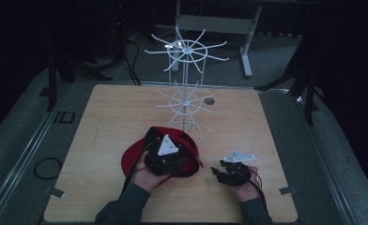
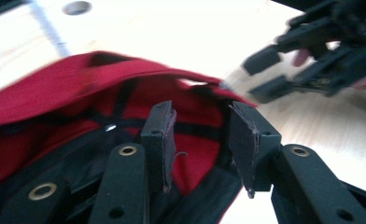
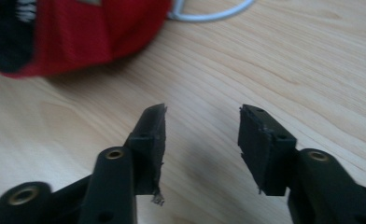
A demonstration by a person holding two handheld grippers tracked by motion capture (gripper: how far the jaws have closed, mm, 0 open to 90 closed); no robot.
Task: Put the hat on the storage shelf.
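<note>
Two grippers' fingers spread, left gripper (image 2: 202,144) over upturned red cap (image 1: 135,157), right gripper (image 3: 204,149) empty

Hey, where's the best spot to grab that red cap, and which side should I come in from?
Probably the back edge of the red cap by its strap opening, coming from the person's side with the left tongs. The cap lies opening-up there, so that thin edge fits between the open jaws.

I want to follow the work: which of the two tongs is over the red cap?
The left tongs, jaws apart above the red cap. The right tongs are beside it, above bare table.
</note>
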